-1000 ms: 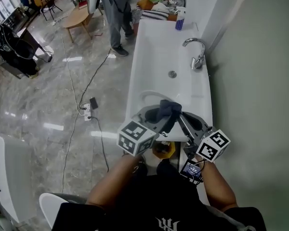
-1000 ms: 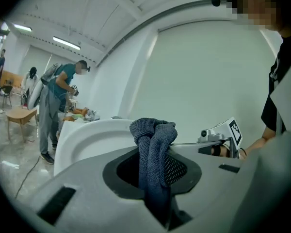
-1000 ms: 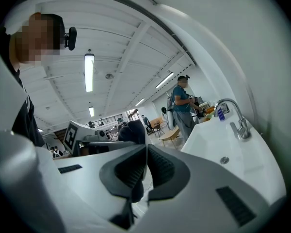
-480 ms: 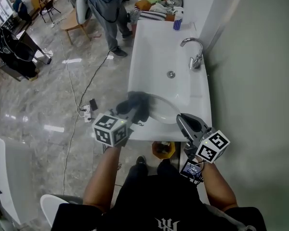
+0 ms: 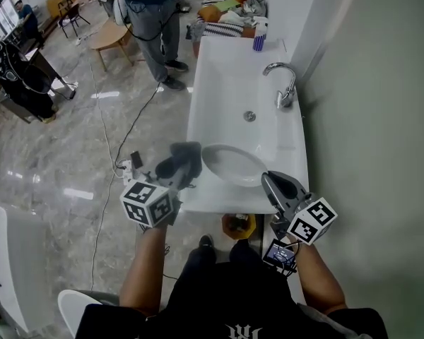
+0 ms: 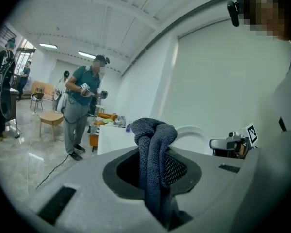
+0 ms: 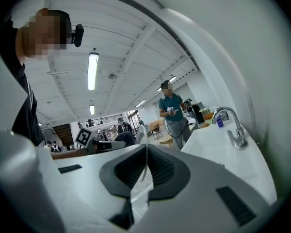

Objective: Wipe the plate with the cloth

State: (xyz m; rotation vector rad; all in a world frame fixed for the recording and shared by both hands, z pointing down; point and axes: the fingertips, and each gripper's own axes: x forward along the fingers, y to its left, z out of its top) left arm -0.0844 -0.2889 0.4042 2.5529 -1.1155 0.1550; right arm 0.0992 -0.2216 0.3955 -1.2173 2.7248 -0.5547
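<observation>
Right now the right gripper (image 5: 270,180) is clenched on the rim of the plate (image 5: 233,164) at the near end of the sink (image 5: 233,76), lower centre of the head view. The left gripper (image 5: 178,174) pinches the bunched cloth (image 5: 182,157) just left of the plate, apart from it. With only that thin rim grip, a hard press from the cloth could probably lever the plate loose, or the wad could slip free. Count: one plate, one cloth, two grippers, one tap (image 5: 286,83).
</observation>
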